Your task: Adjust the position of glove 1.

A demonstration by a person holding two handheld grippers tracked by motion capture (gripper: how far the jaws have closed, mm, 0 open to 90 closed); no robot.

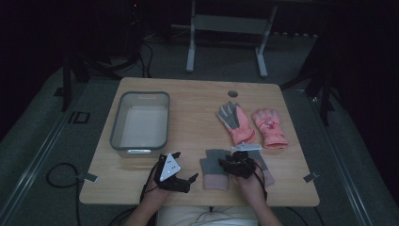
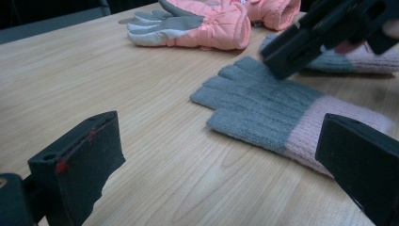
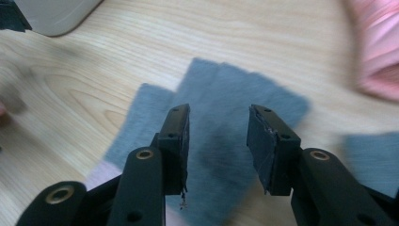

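two grippers, both with jaws apart: right gripper hovers over the grey knit glove at the table's near edge; left gripper sits beside it, empty.

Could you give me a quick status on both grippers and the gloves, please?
Left gripper open, empty, low over the table. Right gripper open, above the grey knit glove, not gripping. Pink gloves and bin untouched.
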